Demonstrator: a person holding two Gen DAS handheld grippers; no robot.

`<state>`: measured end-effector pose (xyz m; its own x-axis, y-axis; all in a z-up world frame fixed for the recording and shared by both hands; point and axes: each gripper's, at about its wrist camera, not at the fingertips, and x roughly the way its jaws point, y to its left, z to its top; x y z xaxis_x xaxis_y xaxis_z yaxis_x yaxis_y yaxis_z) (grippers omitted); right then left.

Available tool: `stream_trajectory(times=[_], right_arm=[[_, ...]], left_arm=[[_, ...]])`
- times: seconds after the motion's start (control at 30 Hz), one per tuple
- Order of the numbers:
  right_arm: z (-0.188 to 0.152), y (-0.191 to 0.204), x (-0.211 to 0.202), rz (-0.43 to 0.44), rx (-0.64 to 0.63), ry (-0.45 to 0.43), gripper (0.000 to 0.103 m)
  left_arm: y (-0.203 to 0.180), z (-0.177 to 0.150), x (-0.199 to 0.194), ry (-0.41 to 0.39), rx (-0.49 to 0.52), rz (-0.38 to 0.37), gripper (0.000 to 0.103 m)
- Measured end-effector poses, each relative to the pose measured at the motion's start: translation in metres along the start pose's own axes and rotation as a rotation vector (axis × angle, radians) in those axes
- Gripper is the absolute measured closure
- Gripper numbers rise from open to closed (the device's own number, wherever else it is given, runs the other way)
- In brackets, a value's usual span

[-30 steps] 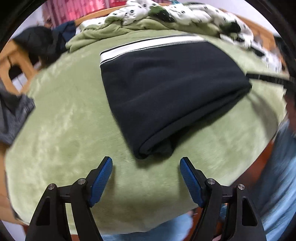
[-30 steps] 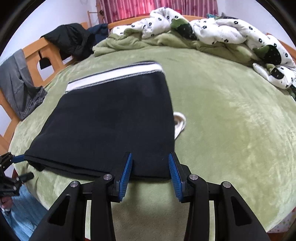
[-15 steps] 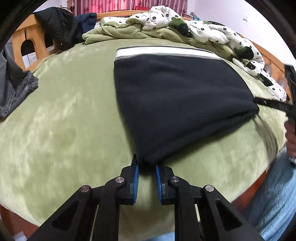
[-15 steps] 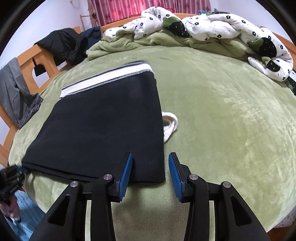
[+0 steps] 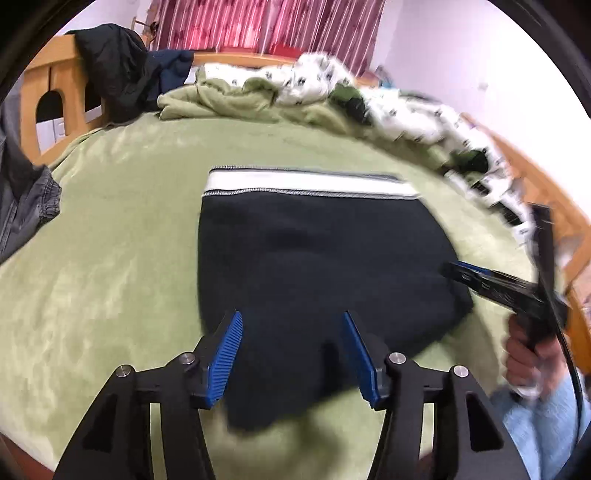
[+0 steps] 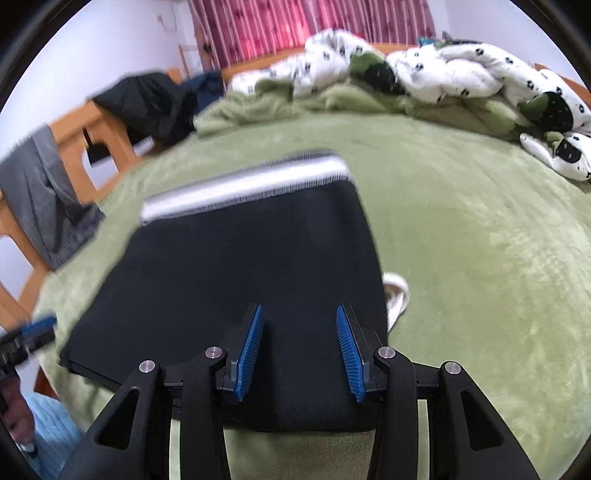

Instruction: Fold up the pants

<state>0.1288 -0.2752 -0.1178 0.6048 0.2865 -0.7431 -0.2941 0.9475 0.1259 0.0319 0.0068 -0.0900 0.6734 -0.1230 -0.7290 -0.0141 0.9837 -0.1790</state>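
Green plush bedding [image 5: 110, 277] covered the bed you worked over, with a wooden bed frame [image 5: 62, 96] along its left side and red striped curtains [image 5: 280, 26] behind the far end. Bunched at the far edge lay a white quilt with dark spots [image 6: 461, 74], mixed into folds of the green blanket. You had a black jacket [image 5: 118, 70] draped over the frame rail and a grey garment [image 6: 40, 192] hanging nearer you on the same side.

On the near half of the bed lay the folded black pants [image 5: 317, 266], flat, their white waistband [image 5: 310, 184] turned to the far side. A loop of white drawstring [image 6: 397, 295] stuck out from under their right edge.

Your left gripper [image 5: 293, 354] hung over the near left corner of the pants, its jaws opening, the blue pads apart and not pressing the cloth beneath them. Your right gripper [image 6: 299, 350] sat over the near right corner with its jaws partly apart; the fabric showed between the pads, but no pinch on it was visible. Your hand [image 5: 532, 354] around the right gripper's handle showed at the edge of the left view, above a pale blue sleeve [image 5: 543, 424].
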Motion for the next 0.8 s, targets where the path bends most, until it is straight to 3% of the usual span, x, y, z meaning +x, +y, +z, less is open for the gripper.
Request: stream_trajectory(times=[0.07, 0.2, 0.33, 0.53, 0.8], right_arm=[[-0.005, 0.007, -0.003, -0.040, -0.057, -0.012, 0.062], [-0.013, 0.005, -0.009, -0.048, -0.069, -0.006, 0.062], [-0.019, 0.001, -0.012, -0.048, -0.076, 0.007, 0.062], [-0.019, 0.000, -0.014, -0.064, -0.066, 0.029, 0.062], [-0.020, -0.007, -0.026, -0.059, 0.017, 0.058, 0.062]], left_arm=[[-0.003, 0.001, 0.026, 0.066, -0.016, 0.045, 0.049], [-0.003, -0.014, 0.027, 0.016, -0.051, 0.062, 0.047], [0.001, -0.016, 0.025, 0.025, -0.123, 0.053, 0.047], [-0.006, -0.017, 0.021, 0.036, -0.100, 0.108, 0.047], [-0.012, -0.023, 0.010, 0.052, -0.074, 0.120, 0.046]])
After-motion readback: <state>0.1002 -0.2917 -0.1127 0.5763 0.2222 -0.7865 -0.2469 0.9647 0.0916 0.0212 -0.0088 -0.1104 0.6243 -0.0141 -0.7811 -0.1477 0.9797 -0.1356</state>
